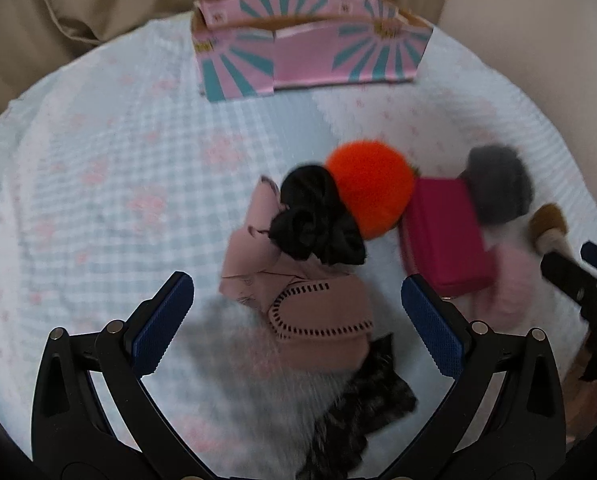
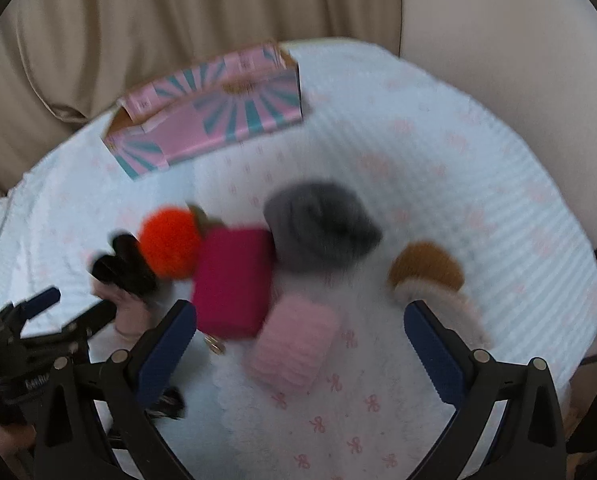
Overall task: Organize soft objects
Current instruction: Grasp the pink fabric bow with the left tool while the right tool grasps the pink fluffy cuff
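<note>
While the pink box (image 1: pixel 310 56) at the bed's far edge looks empty (interior mostly hidden), nothing sorted yet: soft pile (image 1: pixel 338 220) mid-bed, left gripper (image 1: pixel 298 316) and right gripper (image 2: pixel 300 344) both wide open, holding nothing.

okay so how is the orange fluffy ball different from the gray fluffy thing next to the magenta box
The orange pom-pom is bright and round; the gray fluffy piece is dull and looks flatter and more lumpy. The orange one touches the black scrunchie on one side of the magenta box; the gray one sits at the box's opposite side. Both are fuzzy, lie on the bedspread, and are ungripped.
</note>
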